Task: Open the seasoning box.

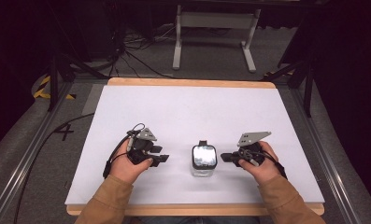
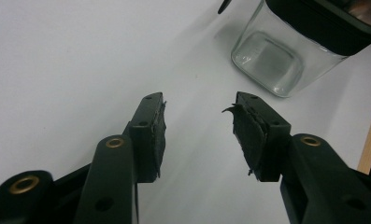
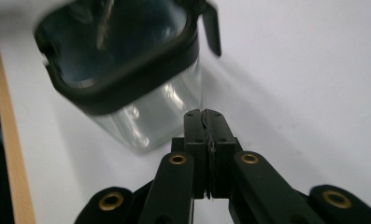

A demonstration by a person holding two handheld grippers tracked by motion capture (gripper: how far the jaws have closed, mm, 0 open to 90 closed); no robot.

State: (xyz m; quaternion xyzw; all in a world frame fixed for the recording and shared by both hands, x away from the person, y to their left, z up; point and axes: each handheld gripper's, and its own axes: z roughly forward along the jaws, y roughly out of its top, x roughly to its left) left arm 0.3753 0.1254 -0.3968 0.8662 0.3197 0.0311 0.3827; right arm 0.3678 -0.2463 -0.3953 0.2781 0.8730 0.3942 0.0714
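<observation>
**Two grippers flank a lidded glass jar**

Nearest the high camera, two forearms in tan sleeves (image 1: pixel 109 198) come in over the near wooden edge of the white table board (image 1: pixel 183 109). Each hand holds a black two-jaw gripper, and both grippers point inward at the square clear glass jar with a black-rimmed lid (image 1: pixel 204 160), which stands on the board near that edge.

The left gripper (image 1: pixel 160 160) lies to the left of the jar, apart from it with bare board between. In the left gripper view its jaws stand wide apart with nothing between them; the worn black pads (image 2: pixel 248 133) face each other across white board, and the jar (image 2: pixel 286 51) sits ahead and to the right of the tips.

The right gripper (image 1: pixel 225 157) lies just to the right of the jar, its tips close to the glass wall. In the right gripper view the right gripper (image 3: pixel 205 122) has its jaws pressed together, pad against pad, holding nothing. The jar (image 3: pixel 127 70) rises just beyond and left of the tips; whether they touch the glass cannot be told. A small black tab (image 3: pixel 212 30) hangs from the lid's rim.
</observation>
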